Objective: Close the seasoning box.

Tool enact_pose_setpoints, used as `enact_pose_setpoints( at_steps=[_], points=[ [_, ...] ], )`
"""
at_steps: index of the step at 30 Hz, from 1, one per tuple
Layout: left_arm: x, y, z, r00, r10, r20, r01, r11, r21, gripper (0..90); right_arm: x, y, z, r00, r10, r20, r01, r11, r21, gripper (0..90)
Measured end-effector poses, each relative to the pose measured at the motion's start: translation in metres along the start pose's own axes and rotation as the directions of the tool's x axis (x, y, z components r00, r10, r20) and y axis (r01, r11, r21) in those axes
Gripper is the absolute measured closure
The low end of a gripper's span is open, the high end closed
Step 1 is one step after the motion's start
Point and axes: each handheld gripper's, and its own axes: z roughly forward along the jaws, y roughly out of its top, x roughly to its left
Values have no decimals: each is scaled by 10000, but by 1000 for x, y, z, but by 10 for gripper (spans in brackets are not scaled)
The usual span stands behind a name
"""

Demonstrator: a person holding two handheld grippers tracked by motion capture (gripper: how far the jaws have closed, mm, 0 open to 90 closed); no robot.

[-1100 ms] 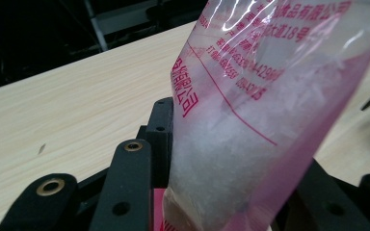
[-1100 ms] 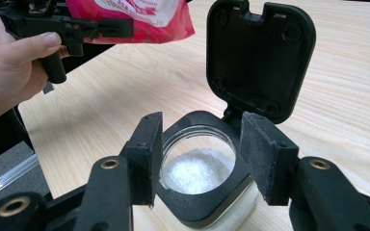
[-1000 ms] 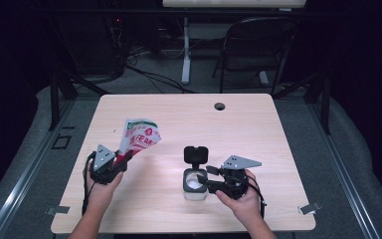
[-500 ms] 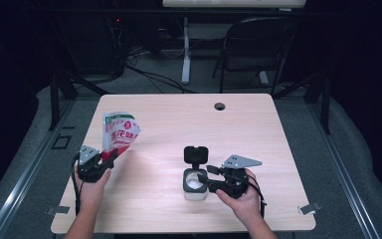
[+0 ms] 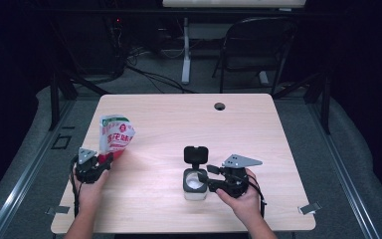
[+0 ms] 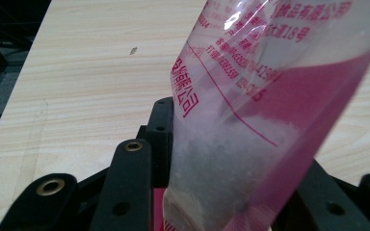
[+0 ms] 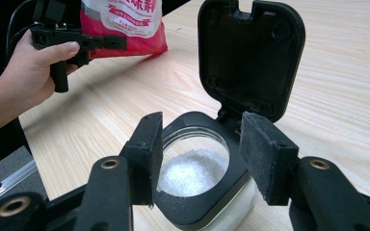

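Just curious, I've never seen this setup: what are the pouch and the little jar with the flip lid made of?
The pouch looks like thin glossy plastic film: it shines, and white grains show through. The jar seems clear plastic or glass, with a matte black hard-plastic lid.

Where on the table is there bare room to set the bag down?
Bare wood spans the far half of the table, short of the hole, and lies between bag and jar. It's crowded around the jar and right gripper.

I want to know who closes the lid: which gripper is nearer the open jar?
Right. The right gripper sits at the jar, jaws around its rim; the left gripper holds the bag across the table.
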Motion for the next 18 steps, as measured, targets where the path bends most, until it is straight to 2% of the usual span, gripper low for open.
enact_pose_setpoints(
  at_steps=[3,7,9,13,18],
  points=[
    [2,-1,-1,9992,-391,37,391,9992,56,658,1,0,0,10000,7,-28,-7,10000,-43,507],
    [3,-1,-1,9988,-499,-19,499,9986,173,658,1,0,0,10000,-6,-5,6,10000,-40,507],
    [3,-1,-1,9976,-691,-18,691,9974,186,658,1,0,-1,10000,-19,-6,19,10000,-26,507],
    [7,-5,1,9903,-1383,103,1381,9902,181,658,1,0,-2,10000,0,3,0,10000,-91,508],
    [8,-7,2,9870,-1603,72,1600,9864,365,656,1,1,-2,10000,1,25,-1,9999,-104,507]
  ],
)
